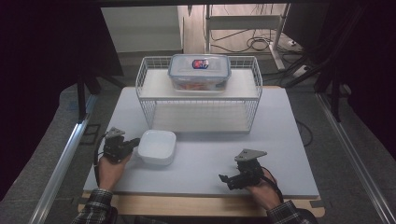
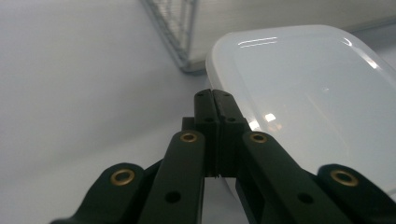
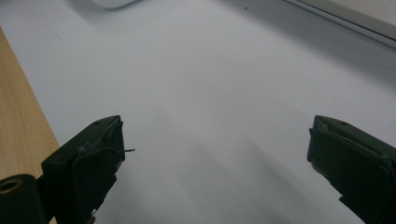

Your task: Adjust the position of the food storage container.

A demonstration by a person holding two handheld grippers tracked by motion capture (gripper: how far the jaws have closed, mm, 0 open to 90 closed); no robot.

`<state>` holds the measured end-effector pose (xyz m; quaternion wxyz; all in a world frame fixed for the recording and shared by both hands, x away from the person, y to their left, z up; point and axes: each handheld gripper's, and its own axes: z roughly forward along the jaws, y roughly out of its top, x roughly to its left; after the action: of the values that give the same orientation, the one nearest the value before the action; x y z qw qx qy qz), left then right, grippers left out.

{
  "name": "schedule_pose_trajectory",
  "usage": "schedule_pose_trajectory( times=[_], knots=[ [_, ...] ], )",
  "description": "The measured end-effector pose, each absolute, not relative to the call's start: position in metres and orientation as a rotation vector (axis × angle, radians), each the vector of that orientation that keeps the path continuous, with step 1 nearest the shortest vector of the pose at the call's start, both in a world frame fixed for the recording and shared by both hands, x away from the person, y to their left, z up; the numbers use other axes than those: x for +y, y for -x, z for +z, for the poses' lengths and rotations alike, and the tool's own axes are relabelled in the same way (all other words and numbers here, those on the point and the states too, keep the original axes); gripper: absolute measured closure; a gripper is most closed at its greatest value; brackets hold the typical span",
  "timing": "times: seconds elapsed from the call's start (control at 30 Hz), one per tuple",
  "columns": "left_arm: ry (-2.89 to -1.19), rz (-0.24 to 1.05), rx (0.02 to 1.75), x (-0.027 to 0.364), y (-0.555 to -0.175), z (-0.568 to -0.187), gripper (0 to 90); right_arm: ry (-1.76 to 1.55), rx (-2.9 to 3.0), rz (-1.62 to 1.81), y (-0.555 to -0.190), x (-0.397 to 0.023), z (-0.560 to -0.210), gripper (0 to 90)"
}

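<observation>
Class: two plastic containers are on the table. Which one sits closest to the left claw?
The white container, lying on the table right beside the left claw. The other, a clear container with a blue-edged lid, sits farther back on top of the wire rack.

Rack (image 1: 198, 100) stands at back centre of board (image 1: 280, 140). Lidded box (image 1: 199, 71) sits on rack's upper shelf. Tub (image 1: 157, 146) lies before rack's left end. Left gripper (image 1: 135, 143) just left of tub; right gripper (image 1: 223, 179) well apart, near front edge.
</observation>
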<state>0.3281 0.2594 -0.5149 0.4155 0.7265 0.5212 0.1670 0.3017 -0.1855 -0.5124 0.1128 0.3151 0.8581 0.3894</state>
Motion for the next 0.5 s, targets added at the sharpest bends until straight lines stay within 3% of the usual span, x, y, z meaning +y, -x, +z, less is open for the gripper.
schedule_pose_trajectory(
  times=[0.5],
  knots=[
    [-1.875, 0.323, 1.202, 0.212, -0.335, -0.513, 89.8, -1.025, 2.5, 1.153, -0.313, -0.186, -0.509, 2.6]
  ],
)
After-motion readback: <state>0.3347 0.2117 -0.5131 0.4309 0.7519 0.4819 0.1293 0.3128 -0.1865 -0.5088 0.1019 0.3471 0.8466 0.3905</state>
